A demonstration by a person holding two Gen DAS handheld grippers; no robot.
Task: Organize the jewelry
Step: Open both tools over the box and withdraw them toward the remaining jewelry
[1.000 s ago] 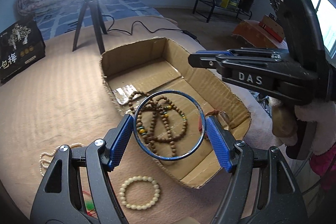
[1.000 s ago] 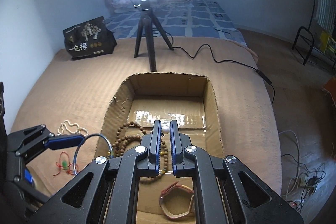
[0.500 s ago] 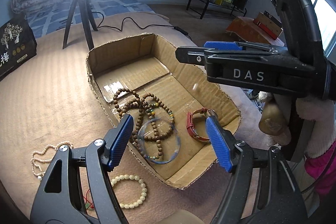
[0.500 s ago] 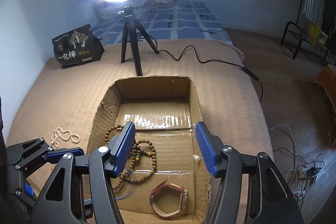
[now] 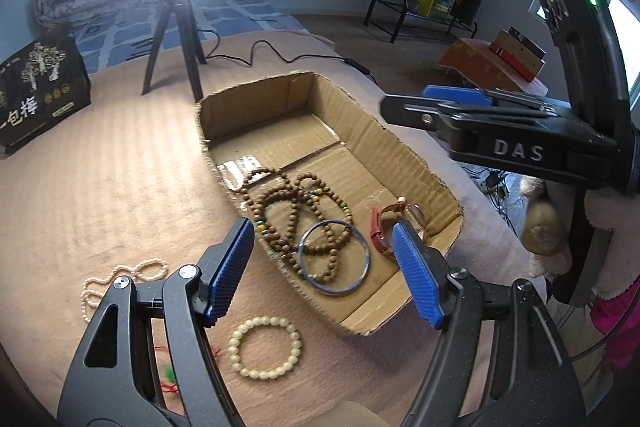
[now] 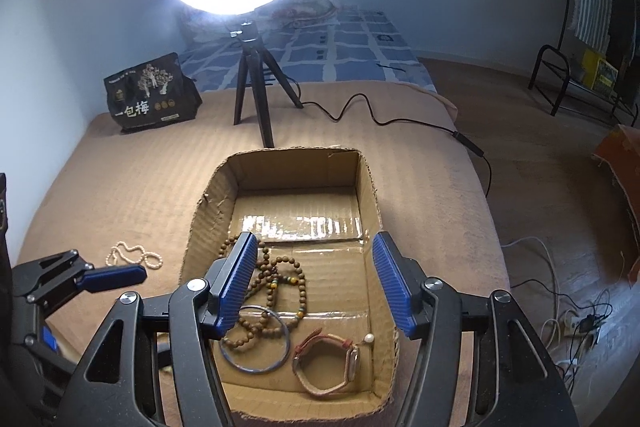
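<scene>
The jewelry lay partly inside a shallow cardboard box [image 6: 372,187] and partly on the tan bedcover [image 5: 100,187] beside it. In the box, a long strand of brown wooden beads [image 5: 296,203] sprawled along the floor, and a thin blue bangle [image 5: 334,257] rested flat on top of the strand's near loops. Just beside the bangle lay a watch with a reddish-brown strap [image 6: 326,367], with a small white pearl [image 6: 369,338] touching the box floor near its case. Outside the box, a cream bead bracelet [image 5: 264,347] sat on the cover near the box's corner, a pearl necklace [image 5: 120,279] curled further out, and a red cord with a green piece [image 5: 170,375] showed partly behind the gripper body. The left gripper [image 5: 324,275] hovered above the near end of the box with its blue pads wide apart, holding nothing. The right gripper [image 6: 314,283] hung over the box as well, equally spread and empty. A ring light on a tripod [image 6: 252,75] stood past the box, and a black printed bag [image 6: 152,93] rested near the wall.
</scene>
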